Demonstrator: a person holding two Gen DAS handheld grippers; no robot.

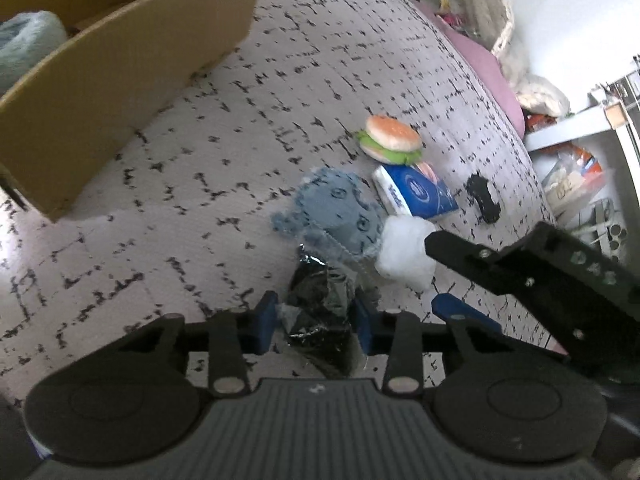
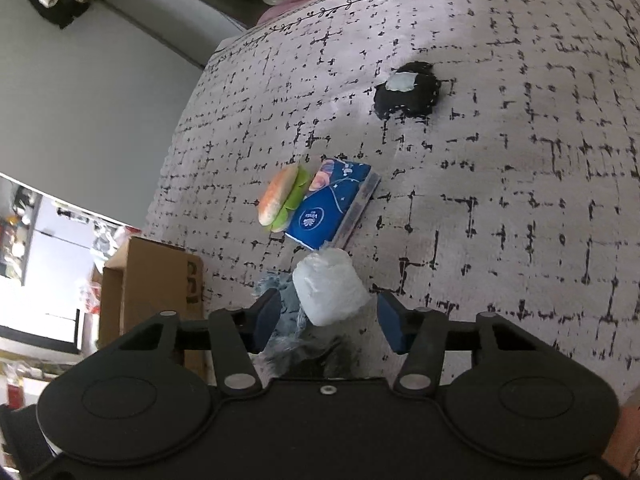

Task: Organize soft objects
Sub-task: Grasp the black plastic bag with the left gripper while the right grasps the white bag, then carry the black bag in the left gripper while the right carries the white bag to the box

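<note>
A: Where is the black bag (image 1: pixel 320 312) relative to the left gripper (image 1: pixel 316 320)?

B: Right between its blue pads (image 1: pixel 266 320). The pads press it from both sides, so the gripper is closed on it. The bag's long axis runs from 6 toward 12 o'clock in the left wrist view, narrow end pointing up at 12.

A: And the right gripper (image 2: pixel 328 320)?

B: Its pads (image 2: pixel 390 328) stand wide apart with the white bundle (image 2: pixel 330 286) in the gap, touching neither as far as I can tell. The bundle's long axis runs from 10 to 4 o'clock.

A: What lies around it?

B: In the right wrist view, the tissue pack (image 2: pixel 334 208) sits just beyond the bundle at 12 o'clock, long axis running 1 to 7 o'clock. The burger toy (image 2: pixel 282 204) touches its 9 o'clock side, standing on edge. The black pouch (image 2: pixel 408 92) is well apart, at 1 o'clock.

A: The blue plush (image 1: pixel 334 212)?

B: In the left wrist view it lies on the bedspread (image 1: pixel 200 200), just past the bag at 12 o'clock, with the bundle against its 3 o'clock side. The cardboard box (image 1: pixel 120 80) is at 10 o'clock.
</note>
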